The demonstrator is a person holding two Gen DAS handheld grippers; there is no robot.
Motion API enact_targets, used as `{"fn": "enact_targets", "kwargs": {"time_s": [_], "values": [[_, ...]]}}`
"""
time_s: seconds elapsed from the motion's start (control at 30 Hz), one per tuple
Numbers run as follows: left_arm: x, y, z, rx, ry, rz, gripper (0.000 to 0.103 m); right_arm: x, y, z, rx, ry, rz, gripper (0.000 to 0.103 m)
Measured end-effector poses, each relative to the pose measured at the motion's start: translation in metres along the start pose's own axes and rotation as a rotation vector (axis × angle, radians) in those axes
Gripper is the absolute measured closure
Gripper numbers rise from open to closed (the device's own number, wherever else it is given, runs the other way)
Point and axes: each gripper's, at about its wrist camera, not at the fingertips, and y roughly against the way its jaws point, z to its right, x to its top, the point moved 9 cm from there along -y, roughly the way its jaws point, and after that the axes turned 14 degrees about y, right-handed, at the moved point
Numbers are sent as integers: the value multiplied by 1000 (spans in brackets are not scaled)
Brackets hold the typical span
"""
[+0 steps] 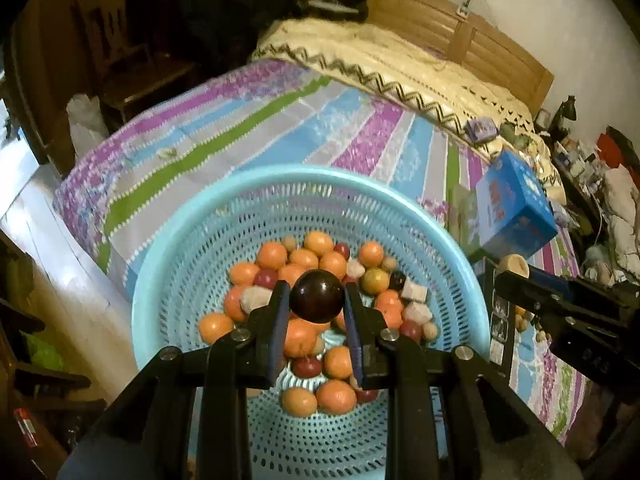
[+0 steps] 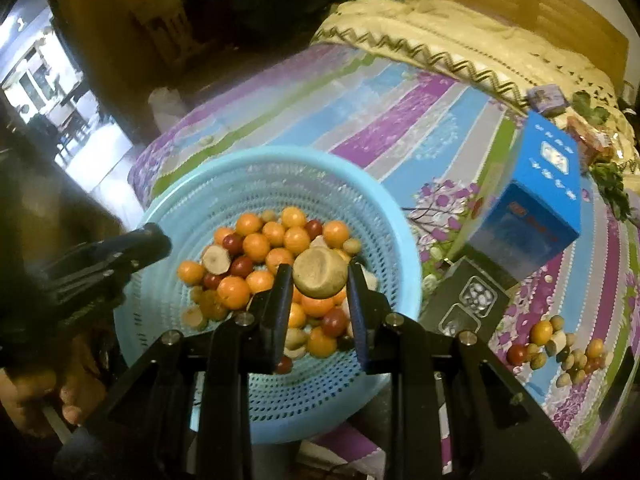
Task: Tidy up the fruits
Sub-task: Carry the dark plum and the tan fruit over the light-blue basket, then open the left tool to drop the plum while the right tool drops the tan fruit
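Left wrist: plum point(image 1: 317, 296) between tool point(image 1: 317, 300) fingers.

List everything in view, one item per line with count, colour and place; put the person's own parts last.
basket: one, light blue, perforated, on the bed in front of both tongs
mixed fruits: many, orange, dark red and tan, piled in the basket
loose fruits: a small cluster, mixed colours, on the bedspread right of the basket
dark fruit: one, deep red-brown, gripped in the left tongs
tan fruit: one, beige, gripped in the right tongs
blue box: one, on the bed right of the basket
black box: one, between basket and blue box
bedspread: one, striped purple, blue, green
cream quilt: one, far side of bed
left tongs: black, shut on the dark fruit
right tongs: black, shut on the tan fruit
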Motion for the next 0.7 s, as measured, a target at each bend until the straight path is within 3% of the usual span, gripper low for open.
{"fn": "enact_targets", "kwargs": {"time_s": [0.7], "values": [[-4, -11, -25, 55, -4, -15, 76, -7, -19, -19, 40, 16, -77, 75]]}}
